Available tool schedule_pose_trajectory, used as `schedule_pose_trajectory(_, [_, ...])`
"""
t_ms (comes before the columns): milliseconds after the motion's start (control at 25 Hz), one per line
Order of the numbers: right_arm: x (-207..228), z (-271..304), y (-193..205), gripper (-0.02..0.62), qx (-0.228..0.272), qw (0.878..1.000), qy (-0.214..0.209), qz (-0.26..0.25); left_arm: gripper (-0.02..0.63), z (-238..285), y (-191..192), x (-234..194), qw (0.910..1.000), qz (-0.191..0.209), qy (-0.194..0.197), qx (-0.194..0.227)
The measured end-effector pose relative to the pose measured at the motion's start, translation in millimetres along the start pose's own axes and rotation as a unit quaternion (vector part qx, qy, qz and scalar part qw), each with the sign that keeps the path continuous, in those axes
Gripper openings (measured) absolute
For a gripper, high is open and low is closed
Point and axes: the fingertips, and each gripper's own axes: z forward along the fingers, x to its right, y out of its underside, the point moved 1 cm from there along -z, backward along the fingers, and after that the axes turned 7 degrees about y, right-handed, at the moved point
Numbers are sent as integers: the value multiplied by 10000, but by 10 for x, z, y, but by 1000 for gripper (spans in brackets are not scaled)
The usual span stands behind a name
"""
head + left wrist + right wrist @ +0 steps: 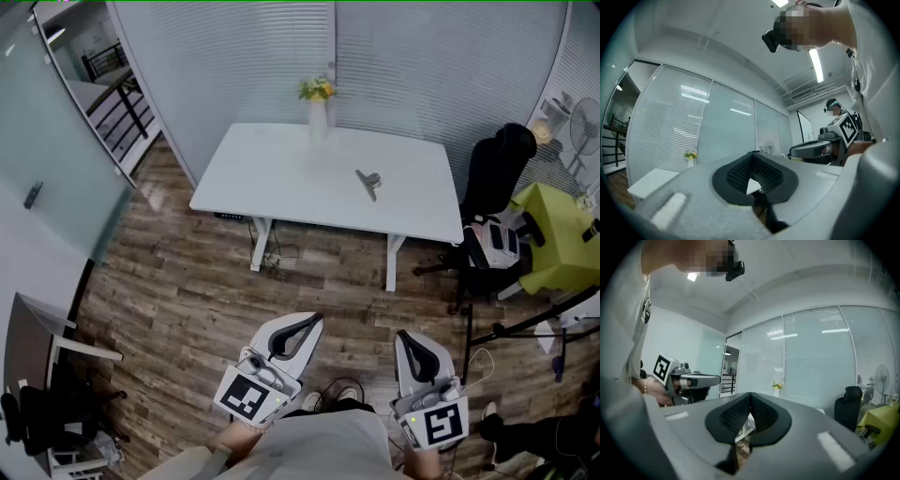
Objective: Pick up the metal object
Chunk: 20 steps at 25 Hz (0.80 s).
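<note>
On the white surface [281, 178], right of centre, lies the metal object [368, 182], well apart from both grippers. The left gripper [298, 334] and the right gripper [413, 352] hang level above the wooden floor [187, 281], each closed and empty.
</note>
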Motion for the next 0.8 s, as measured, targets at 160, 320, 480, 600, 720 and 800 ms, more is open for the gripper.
schedule_pose_trajectory(160, [-106,-107,-91,5,5,10000,-4,-89,2,-124,-102,71,10000,20,8,85])
schedule_pose_trajectory(320, [-176,-172,-170,5,134,9999,49,-75,2,-208,-153,123,9998,56,59,192])
schedule_pose_trajectory(480, [-258,-169,-176,5,172,9998,106,-39,2,-302,-118,103,9999,-11,69,155])
schedule_pose_trajectory(600, [-285,-142,-179,5,163,9998,123,-5,2,-334,-92,55,9999,-16,74,115])
schedule_pose_trajectory(720, [-310,-93,-158,5,128,9999,84,-5,2,-321,-73,11,9999,-44,76,99])
schedule_pose_trajectory(800, [-317,-44,-132,5,117,9999,52,-13,2,-305,-59,-24,9999,-51,66,101])
